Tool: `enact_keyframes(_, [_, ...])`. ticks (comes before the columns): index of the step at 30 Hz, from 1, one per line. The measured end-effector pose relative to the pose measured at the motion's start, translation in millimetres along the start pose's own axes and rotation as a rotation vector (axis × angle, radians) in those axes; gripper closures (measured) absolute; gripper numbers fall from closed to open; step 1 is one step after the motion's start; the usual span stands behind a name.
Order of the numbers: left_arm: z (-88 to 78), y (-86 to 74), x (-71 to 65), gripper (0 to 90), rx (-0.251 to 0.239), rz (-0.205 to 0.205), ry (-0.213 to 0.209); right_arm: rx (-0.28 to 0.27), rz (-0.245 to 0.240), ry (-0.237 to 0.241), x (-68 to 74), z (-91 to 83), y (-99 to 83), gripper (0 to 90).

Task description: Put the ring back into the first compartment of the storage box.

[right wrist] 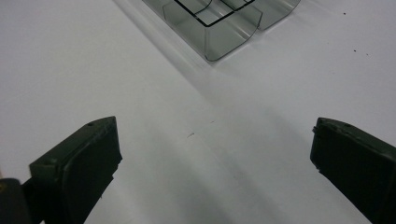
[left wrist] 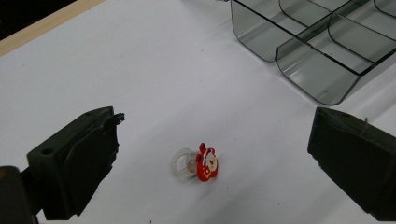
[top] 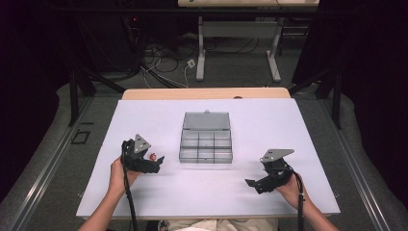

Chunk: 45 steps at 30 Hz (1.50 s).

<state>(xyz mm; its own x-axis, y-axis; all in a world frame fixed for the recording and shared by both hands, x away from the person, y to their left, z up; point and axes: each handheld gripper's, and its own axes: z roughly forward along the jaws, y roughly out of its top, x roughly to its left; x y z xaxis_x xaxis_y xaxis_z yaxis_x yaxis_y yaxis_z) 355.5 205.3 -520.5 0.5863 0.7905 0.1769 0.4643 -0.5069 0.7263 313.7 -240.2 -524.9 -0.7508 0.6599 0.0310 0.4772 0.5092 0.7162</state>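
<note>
While the left claw (left wrist: 212, 140) stood spread wide, the small red ring (left wrist: 201, 164) lay on the white table (top: 269, 125) between its jaws, ungrasped; picking it up and carrying it to the compartment box (top: 206, 143) ahead looked undone. The right claw (right wrist: 212, 154) was spread, holding nothing. Cables littered the floor beyond.

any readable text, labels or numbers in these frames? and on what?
None readable.
Red ring charm: a white face-like design, no letters visible.
Clear compartment box: no label or marking visible.
Left gripper and right gripper: black jaws plain, no print visible.
White table: tiny dark specks, not text.
</note>
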Motion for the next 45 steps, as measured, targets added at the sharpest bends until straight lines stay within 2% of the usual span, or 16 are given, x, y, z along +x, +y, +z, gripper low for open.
enact_keyframes(3, [0.6, -0.4, 2.3, 2.1, 0.007, -0.012, 0.010, 0.009, -0.006, 0.003, 0.7, -0.1, 0.5, 1.2])
enact_keyframes(7, [3.1, -1.3, 7.1, 2.2, 0.022, -0.053, 0.006, 0.014, -0.005, 0.008, 0.3, -0.9, 0.0, 1.1])
enact_keyframes(12, [7.5, -3.5, 11.5, 1.8, 0.038, -0.086, 0.007, 0.000, -0.005, 0.004, 0.0, -0.1, -0.3, 1.2])
enact_keyframes(15, [9.7, -4.3, 13.7, 0.8, 0.061, -0.084, 0.014, 0.014, -0.006, 0.003, 0.3, 0.2, -0.3, 1.2])
enact_keyframes(20, [15.2, -6.4, 15.4, 1.1, 0.107, -0.101, 0.000, 0.015, -0.013, 0.001, 0.1, 0.3, -0.3, 1.2])
enact_keyframes(23, [18.4, -7.8, 15.7, 6.2, 0.122, -0.104, -0.019, 0.020, -0.015, -0.001, 0.0, 0.5, -0.3, 1.2])
enact_keyframes(26, [21.0, -8.4, 14.1, 15.9, 0.137, -0.086, -0.036, 0.022, -0.018, -0.002, 0.0, 1.0, -0.4, 1.2])
enact_keyframes(28, [22.7, -8.5, 12.0, 16.7, 0.148, -0.073, -0.046, 0.018, -0.016, -0.004, 0.3, 1.6, -0.6, 1.2])
enact_keyframes(31, [23.3, -8.0, 9.9, 23.4, 0.155, -0.054, -0.056, 0.020, -0.020, 0.000, 0.4, 1.7, -0.6, 1.2])
enact_keyframes(36, [23.5, -8.4, 9.0, 36.1, 0.154, -0.049, -0.061, 0.032, -0.025, 0.001, 0.7, 1.9, -0.4, 1.2])
enact_keyframes(39, [25.5, -9.8, 9.4, 41.8, 0.152, -0.059, -0.077, 0.034, -0.031, 0.000, 0.5, 2.3, -0.4, 1.3])
enact_keyframes(45, [29.4, -10.9, 10.4, 50.4, 0.156, -0.060, -0.083, 0.033, -0.033, 0.001, 0.9, 3.7, -0.8, 1.3])
